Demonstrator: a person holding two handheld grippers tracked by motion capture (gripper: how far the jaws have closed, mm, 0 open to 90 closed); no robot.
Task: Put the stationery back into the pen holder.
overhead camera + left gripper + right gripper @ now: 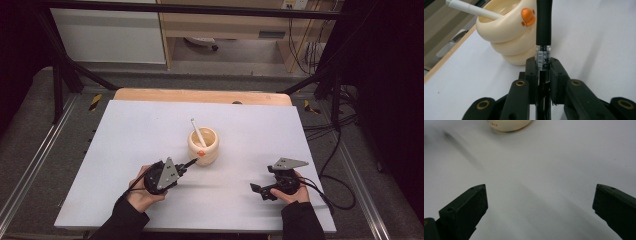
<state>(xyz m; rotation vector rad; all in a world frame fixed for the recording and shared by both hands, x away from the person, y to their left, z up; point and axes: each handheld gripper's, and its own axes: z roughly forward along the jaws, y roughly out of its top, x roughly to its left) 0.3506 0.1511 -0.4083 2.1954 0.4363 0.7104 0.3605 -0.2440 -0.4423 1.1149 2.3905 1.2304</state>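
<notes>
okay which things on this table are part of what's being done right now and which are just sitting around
In the job:
- black pen, clamped in the left gripper
- cream duck-face holder, close to the pen's tip
- white pen, standing in that holder

Just around:
- right gripper, jaws wide open with nothing between them
- white table top
- cables on the floor

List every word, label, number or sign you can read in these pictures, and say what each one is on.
None reads clearly.
Black pen in the left gripper: a barcode label with white print on the clear barrel, too blurred to read.
Cream holder: small reddish lettering near its base in the right gripper view, too small and blurred to read.
Orange mark on the holder: a raised decoration, not text.
White pen in the holder: no print visible.
</notes>
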